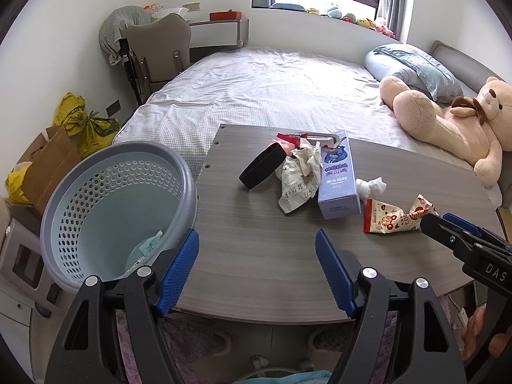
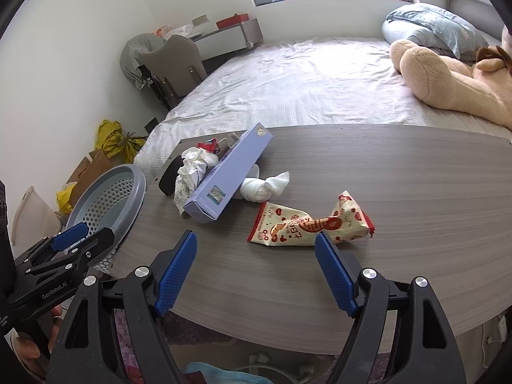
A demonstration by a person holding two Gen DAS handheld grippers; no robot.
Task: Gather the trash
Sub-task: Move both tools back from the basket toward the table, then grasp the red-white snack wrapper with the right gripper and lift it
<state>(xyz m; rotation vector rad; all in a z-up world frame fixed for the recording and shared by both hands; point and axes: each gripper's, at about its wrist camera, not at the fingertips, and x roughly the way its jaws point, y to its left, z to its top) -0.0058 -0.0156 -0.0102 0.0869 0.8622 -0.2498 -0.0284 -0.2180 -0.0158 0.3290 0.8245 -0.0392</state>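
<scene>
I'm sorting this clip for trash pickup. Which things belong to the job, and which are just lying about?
Job: snack wrapper, white tissue, crumpled paper, purple box, bin, both open grippers.

Lying about: teddy bear, pillow, chair, yellow bags.

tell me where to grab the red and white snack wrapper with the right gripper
Grip the snack wrapper at its pinched, twisted middle, coming down from above with the open right gripper. The ends lie flat on the table; the raised crease gives the pads something to close on.

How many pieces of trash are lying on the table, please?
At least 6: snack wrapper nearest, white tissue, purple box, crumpled paper, black band, red wrapper farthest; more may be hidden.
</scene>
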